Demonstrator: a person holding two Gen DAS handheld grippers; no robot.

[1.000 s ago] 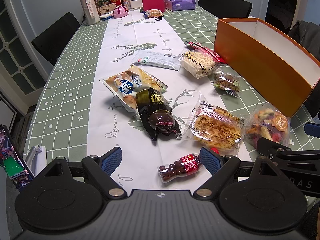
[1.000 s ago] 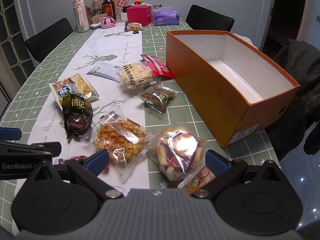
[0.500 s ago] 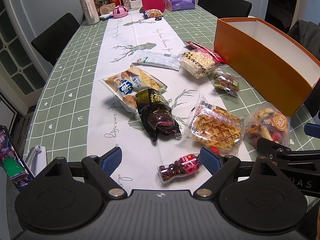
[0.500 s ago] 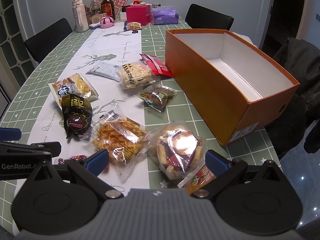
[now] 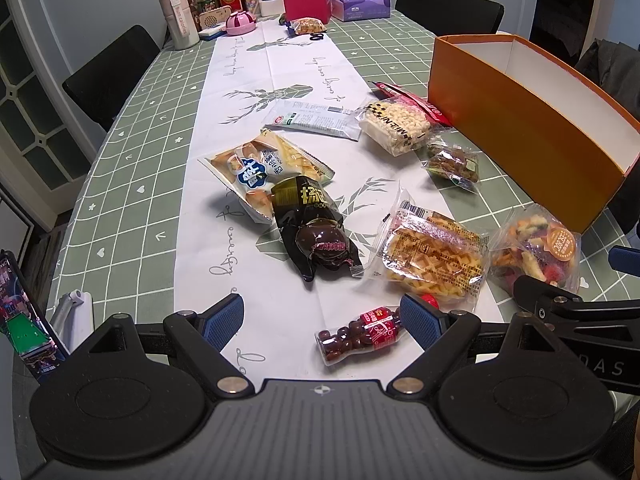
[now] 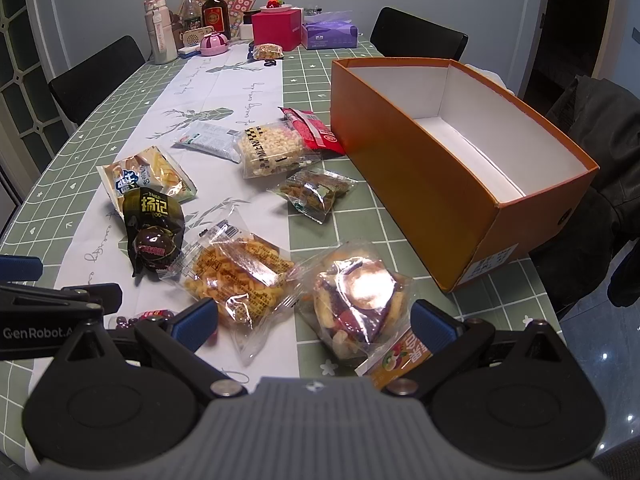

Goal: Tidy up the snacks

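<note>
Several snack packs lie on the table beside an empty orange box [image 6: 460, 168], which also shows in the left wrist view [image 5: 520, 128]. My left gripper [image 5: 320, 322] is open over the near table edge; a small bottle of dark candies [image 5: 360, 334] lies between its fingers, untouched. My right gripper [image 6: 316, 322] is open just above a bag of mixed dried fruit [image 6: 356, 300]. A waffle pack [image 6: 236, 276] lies beside it, and a black egg snack pack [image 5: 312, 232] and a bread pack [image 5: 260, 168] lie further left.
A puffed rice pack [image 6: 272, 152], a red sachet [image 6: 312, 128], a white sachet [image 6: 208, 140] and a small nut pack [image 6: 316, 192] lie mid-table. Bottles, a pink box [image 6: 276, 28] and tissues [image 6: 328, 32] stand at the far end. Black chairs surround the table.
Both views have shifted very slightly; nothing on the table has moved and both grippers stay open.
</note>
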